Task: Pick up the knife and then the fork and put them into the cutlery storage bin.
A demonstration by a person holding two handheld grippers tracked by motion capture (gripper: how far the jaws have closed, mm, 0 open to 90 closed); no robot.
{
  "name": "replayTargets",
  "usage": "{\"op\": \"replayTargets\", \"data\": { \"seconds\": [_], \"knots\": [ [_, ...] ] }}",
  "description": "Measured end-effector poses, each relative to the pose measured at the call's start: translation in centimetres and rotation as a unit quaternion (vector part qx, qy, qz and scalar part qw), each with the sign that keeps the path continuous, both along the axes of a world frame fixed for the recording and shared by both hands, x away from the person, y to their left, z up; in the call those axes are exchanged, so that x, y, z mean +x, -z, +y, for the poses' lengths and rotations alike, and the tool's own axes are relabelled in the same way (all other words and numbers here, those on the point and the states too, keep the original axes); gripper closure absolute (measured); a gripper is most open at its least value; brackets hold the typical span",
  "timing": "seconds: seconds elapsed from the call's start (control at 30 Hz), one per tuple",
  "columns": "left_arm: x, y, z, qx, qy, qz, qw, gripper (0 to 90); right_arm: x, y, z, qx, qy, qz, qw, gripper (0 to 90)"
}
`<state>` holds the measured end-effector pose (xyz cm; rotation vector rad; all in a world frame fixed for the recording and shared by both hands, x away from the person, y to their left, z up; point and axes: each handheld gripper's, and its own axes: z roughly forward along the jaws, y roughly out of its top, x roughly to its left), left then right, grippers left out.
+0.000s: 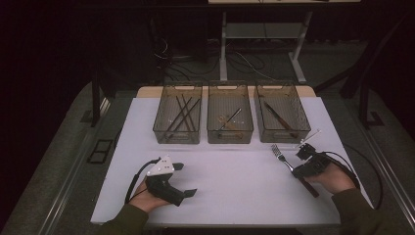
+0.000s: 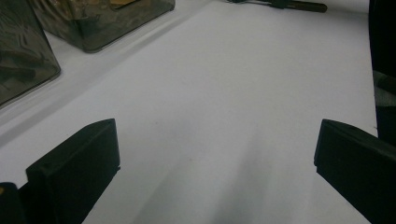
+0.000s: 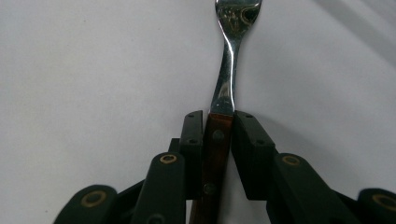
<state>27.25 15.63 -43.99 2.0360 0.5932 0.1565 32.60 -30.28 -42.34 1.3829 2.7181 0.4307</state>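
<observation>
- The fork lies on the white surface at the right, tines toward the bins; its wooden handle is partly hidden under the right gripper in the high view.
- The right gripper view shows more: the jaws pinch the riveted wooden handle from both sides, just below the steel neck. The tines are cut off at the top.
- The left gripper rests on the surface, well apart from the fork, jaws wide open with nothing between them.
- Three clear bins stand in a row behind; their dark utensils are hard to make out.
</observation>
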Motion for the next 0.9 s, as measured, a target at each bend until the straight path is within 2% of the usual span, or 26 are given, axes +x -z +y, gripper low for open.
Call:
{"op": "replayTargets", "data": {
  "seconds": [0.17, 0.3, 0.43, 0.6, 0.73, 0.9],
  "knots": [
    [0.0, 0.0, -0.1, 0.001, 0.003, 0.002, 1.0000, 0.0, 1.2, -0.2, 0.8, -0.032, -0.004, 0.039, 0.9987, 73.9],
    [-0.1, 0.1, -0.1, 0.000, 0.003, 0.003, 1.0000, 0.0, 1.6, -0.3, 1.2, -0.047, -0.002, 0.055, 0.9974, 75.1],
    [-0.1, 0.1, -0.1, -0.001, 0.003, 0.003, 1.0000, 0.0, 1.8, -0.3, 1.3, -0.052, -0.002, 0.061, 0.9968, 77.2],
    [0.0, 0.1, -0.1, 0.000, 0.003, 0.002, 1.0000, 0.0, 1.5, -0.3, 0.8, -0.036, -0.004, 0.046, 0.9983, 77.4],
    [0.0, 0.1, -0.1, 0.000, 0.003, 0.002, 1.0000, 0.0, 0.9, -0.3, 0.2, -0.012, -0.011, 0.025, 0.9996, 77.3],
    [0.0, 0.0, 0.0, 0.005, 0.005, 0.001, 1.0000, 0.0, 0.3, -0.8, -0.5, 0.022, -0.016, -0.005, 0.9996, 77.3]
  ]
}}
